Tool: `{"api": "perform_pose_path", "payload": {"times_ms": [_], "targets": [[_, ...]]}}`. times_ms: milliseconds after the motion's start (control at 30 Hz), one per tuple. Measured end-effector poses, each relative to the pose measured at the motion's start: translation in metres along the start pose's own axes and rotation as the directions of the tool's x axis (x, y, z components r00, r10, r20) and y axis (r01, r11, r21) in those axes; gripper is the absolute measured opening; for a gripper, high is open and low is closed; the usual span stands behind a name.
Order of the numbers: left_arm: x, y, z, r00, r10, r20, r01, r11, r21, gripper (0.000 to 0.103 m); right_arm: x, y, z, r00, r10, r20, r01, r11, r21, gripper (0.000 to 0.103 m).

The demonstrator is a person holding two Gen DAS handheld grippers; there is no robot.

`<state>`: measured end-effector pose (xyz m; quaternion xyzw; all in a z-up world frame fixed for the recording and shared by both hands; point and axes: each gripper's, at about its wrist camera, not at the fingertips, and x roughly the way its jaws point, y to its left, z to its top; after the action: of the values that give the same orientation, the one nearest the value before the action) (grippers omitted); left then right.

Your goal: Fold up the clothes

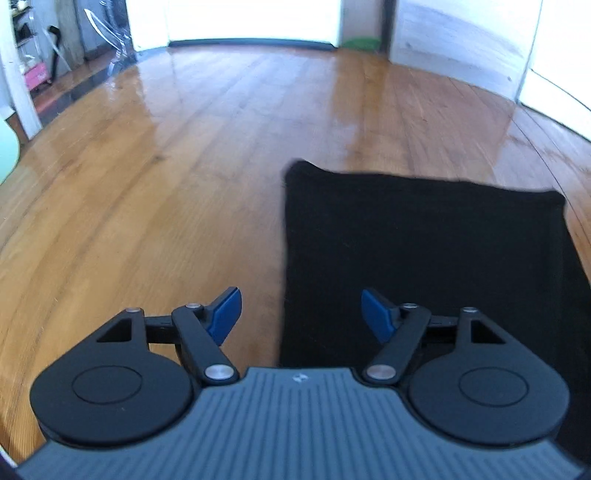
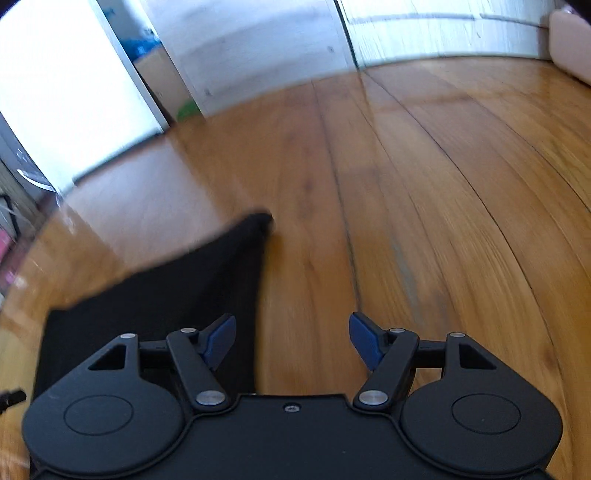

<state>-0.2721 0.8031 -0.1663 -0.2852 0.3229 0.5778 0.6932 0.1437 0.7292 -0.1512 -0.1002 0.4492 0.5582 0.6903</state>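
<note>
A black garment [image 1: 424,258] lies flat on the wooden floor as a neat folded rectangle, filling the right half of the left wrist view. My left gripper [image 1: 301,314] hovers over its left edge, open, with nothing between the blue pads. In the right wrist view the same black garment [image 2: 166,295] lies at the lower left, one corner pointing up and to the right. My right gripper [image 2: 291,341] stands open above the garment's right edge and the bare boards, holding nothing.
Glossy wooden floor [image 1: 184,166] stretches all around the garment. White walls and a bright doorway [image 1: 255,18] stand at the far side. A pink box [image 1: 35,75] and dark clutter sit at the far left. A pale cushion-like object [image 2: 570,44] rests at the far right.
</note>
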Motion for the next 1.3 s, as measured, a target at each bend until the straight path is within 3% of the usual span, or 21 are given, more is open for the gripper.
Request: {"api": "perform_pose_path", "payload": {"times_ms": [100,233,300,400,500,600,700,833,867,933,967,1000,1033,1067,1133,1200,1300], "targets": [[-0.023,-0.011,-0.008,1.000,-0.026,0.001,0.026,1.000,-0.007,0.071,-0.030,-0.004,-0.020,0.996,0.062,-0.063,-0.064,0.998,-0.027,0.073],[-0.059,-0.022,-0.040,0.999,-0.043,-0.010,0.042,0.996,-0.076,0.072,-0.073,-0.006,-0.047,0.991,0.048,-0.128,-0.061,0.994,-0.094,0.073],[-0.067,-0.022,-0.060,0.996,-0.074,-0.046,0.069,0.991,-0.118,0.072,-0.096,-0.009,-0.062,0.989,0.055,-0.138,-0.069,0.992,-0.102,0.073],[-0.075,-0.028,-0.084,0.992,-0.103,-0.079,0.095,0.991,-0.097,0.072,-0.135,-0.019,-0.094,0.987,0.082,-0.135,-0.096,0.990,-0.100,0.073],[-0.086,-0.035,-0.105,0.983,-0.137,-0.125,0.126,0.987,-0.095,0.072,-0.166,-0.036,-0.127,0.985,0.099,-0.139,-0.105,0.994,-0.040,0.073],[-0.096,-0.043,-0.124,0.970,-0.191,-0.149,0.180,0.980,-0.088,0.072,-0.185,-0.058,-0.163,0.978,0.133,-0.159,-0.119,0.988,0.093,0.073],[-0.108,-0.068,-0.138,0.977,-0.173,-0.123,0.182,0.981,0.065,0.072,-0.194,-0.077,-0.202,0.956,0.229,-0.186,-0.179,0.951,0.251,0.073],[-0.123,-0.088,-0.157,0.962,-0.238,-0.132,0.257,0.954,0.151,0.072,-0.198,-0.073,-0.237,0.922,0.357,-0.148,-0.289,0.892,0.349,0.073],[-0.126,-0.092,-0.161,0.957,-0.253,-0.140,0.274,0.948,0.163,0.072,-0.195,-0.066,-0.242,0.921,0.358,-0.154,-0.292,0.896,0.336,0.074],[-0.130,-0.100,-0.170,0.958,-0.243,-0.154,0.272,0.939,0.211,0.072,-0.187,-0.047,-0.246,0.939,0.297,-0.175,-0.252,0.938,0.237,0.074],[-0.131,-0.103,-0.173,0.959,-0.237,-0.156,0.268,0.937,0.226,0.072,-0.186,-0.039,-0.246,0.949,0.266,-0.167,-0.235,0.955,0.183,0.070],[-0.132,-0.105,-0.176,0.960,-0.230,-0.157,0.263,0.934,0.241,0.072,-0.192,-0.031,-0.243,0.963,0.237,-0.128,-0.222,0.967,0.122,0.059],[-0.133,-0.107,-0.179,0.961,-0.226,-0.158,0.260,0.932,0.253,0.072,-0.198,-0.023,-0.239,0.974,0.210,-0.087,-0.205,0.977,0.062,0.013],[-0.136,-0.102,-0.177,0.958,-0.249,-0.142,0.276,0.935,0.224,0.072,-0.208,-0.016,-0.234,0.981,0.191,-0.032,-0.190,0.982,0.012,0.003],[-0.142,-0.091,-0.172,0.949,-0.294,-0.110,0.309,0.936,0.166,0.072,-0.236,-0.008,-0.223,0.981,0.165,0.097,-0.161,0.986,-0.044,0.001],[-0.149,-0.086,-0.168,0.941,-0.326,-0.093,0.336,0.934,0.123,0.072,-0.249,-0.012,-0.224,0.990,0.082,0.116,-0.077,0.996,-0.045,0.000],[-0.148,-0.087,-0.166,0.939,-0.314,-0.141,0.333,0.933,0.139,0.076,-0.235,-0.039,-0.241,1.000,-0.025,-0.008,0.026,0.999,0.023,0.001]]}}
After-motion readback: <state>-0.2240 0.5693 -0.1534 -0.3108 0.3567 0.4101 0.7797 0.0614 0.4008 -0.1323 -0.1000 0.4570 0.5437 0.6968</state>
